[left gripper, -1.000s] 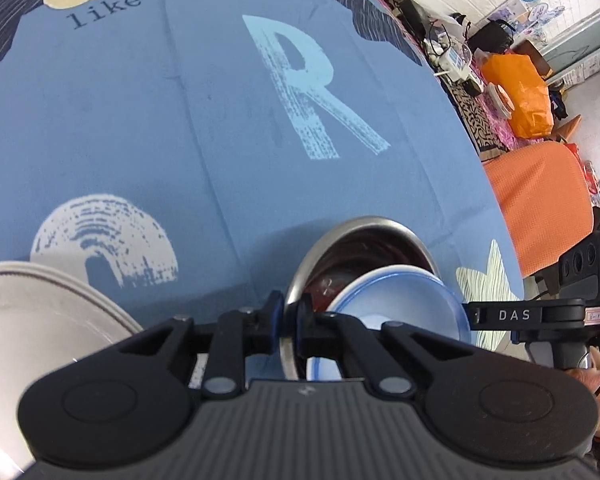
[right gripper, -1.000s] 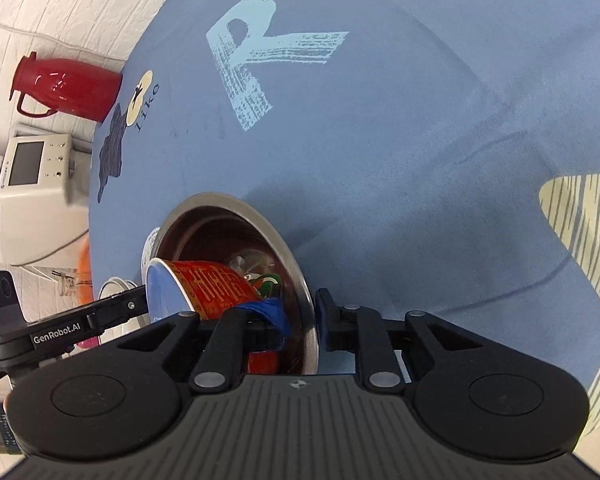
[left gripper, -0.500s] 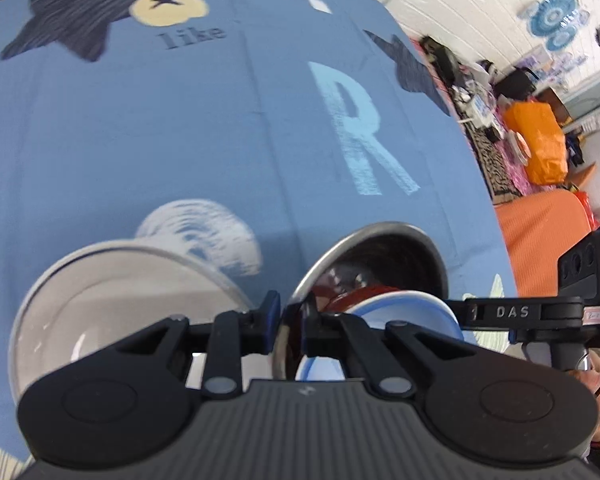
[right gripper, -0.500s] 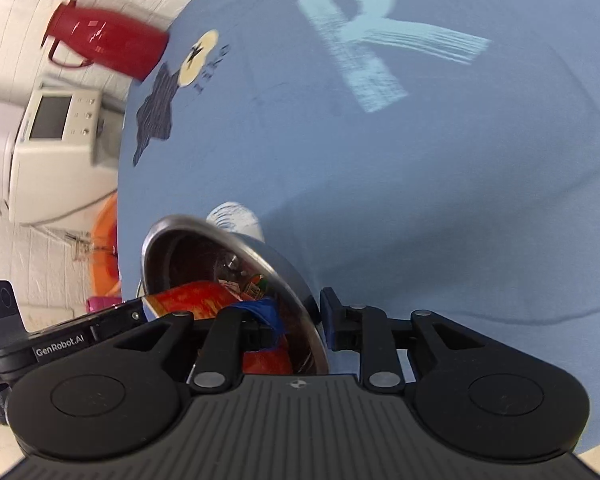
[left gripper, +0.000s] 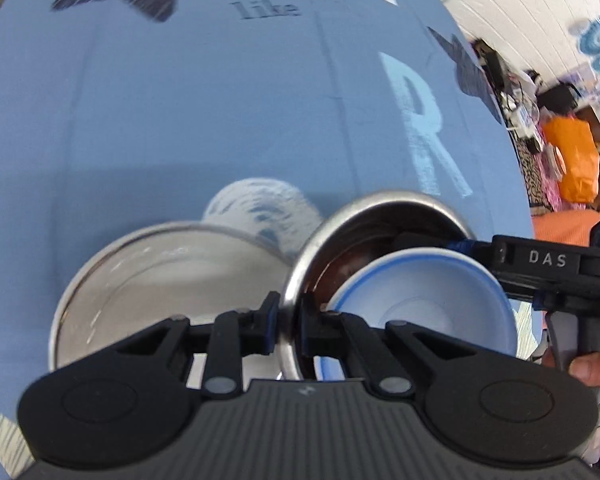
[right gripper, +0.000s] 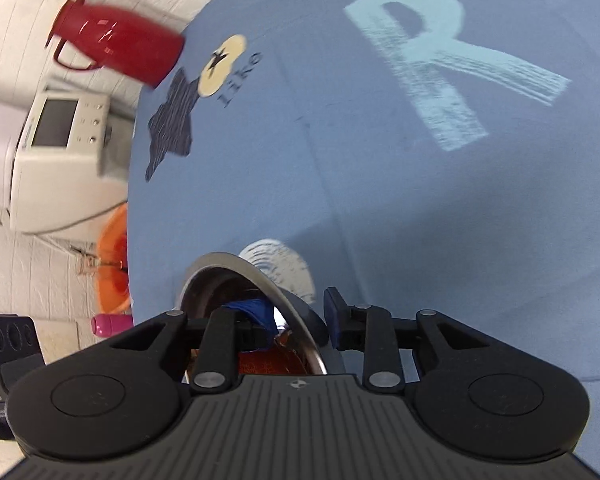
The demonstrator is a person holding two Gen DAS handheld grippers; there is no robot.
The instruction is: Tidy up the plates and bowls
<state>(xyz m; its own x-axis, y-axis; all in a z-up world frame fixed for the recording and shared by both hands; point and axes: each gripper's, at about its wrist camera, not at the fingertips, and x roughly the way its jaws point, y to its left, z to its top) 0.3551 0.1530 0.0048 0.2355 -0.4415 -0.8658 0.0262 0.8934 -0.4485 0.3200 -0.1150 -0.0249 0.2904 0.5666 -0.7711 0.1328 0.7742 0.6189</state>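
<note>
Pinching the rigid, slippery round steel bowl [left gripper: 374, 216] by its rim, left tongs [left gripper: 288, 326] clamp it; right tongs [right gripper: 296, 320] straddle its opposite rim, parted, above the blue-clothed table [left gripper: 180, 120]

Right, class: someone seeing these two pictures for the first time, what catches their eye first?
Centre foreground: a steel bowl with a blue-rimmed paper bowl nested inside, the left gripper clamping the steel rim. Left of it lies a steel plate. Behind, a pale letter R on the blue tablecloth and a red jug at the table's edge.
</note>
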